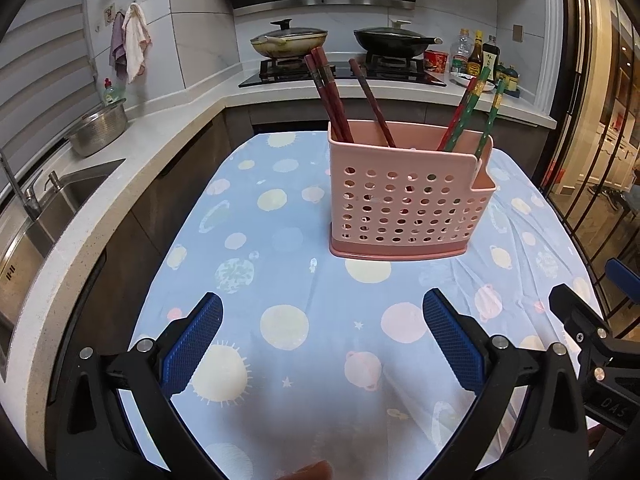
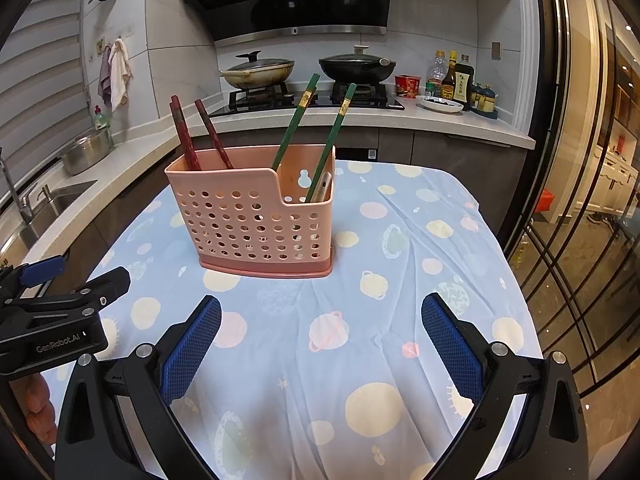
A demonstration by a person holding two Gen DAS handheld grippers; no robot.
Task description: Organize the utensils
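— Left wrist view: left gripper [image 1: 322, 344] low over the planet-print tablecloth [image 1: 280, 240], blue pads [image 1: 192, 350] spread wide, nothing between them.
— And the holder?
— Pink perforated utensil holder [image 1: 404, 204] standing upright on the cloth, beyond the gripper and a little right of centre. Dark red chopsticks [image 1: 332, 100] leaning left in the far-left part; green chopsticks [image 1: 466, 116] leaning right at the right end, with a red stick just beside them.
— Right wrist view?
— Right gripper [image 2: 320, 346] also low over the tablecloth [image 2: 400, 280], blue pads [image 2: 454, 346] wide apart, empty. Utensil holder [image 2: 248, 220] farther off and left of centre. Dark red chopsticks [image 2: 188, 140] in the left section, green chopsticks [image 2: 320, 136] in the lower, stepped right section, tilted right. Something pale tucked beside the green pair; hard to tell what.
— Other gripper in sight?
— Yes, black body of the left gripper [image 2: 52, 320] at the left edge, well short of the holder.
— Surroundings?
— Behind the table: hob with two lidded woks [image 2: 356, 66], sauce bottles [image 2: 456, 76] to the far right, sink [image 1: 52, 204] and steel colander [image 1: 98, 128] along the left counter.
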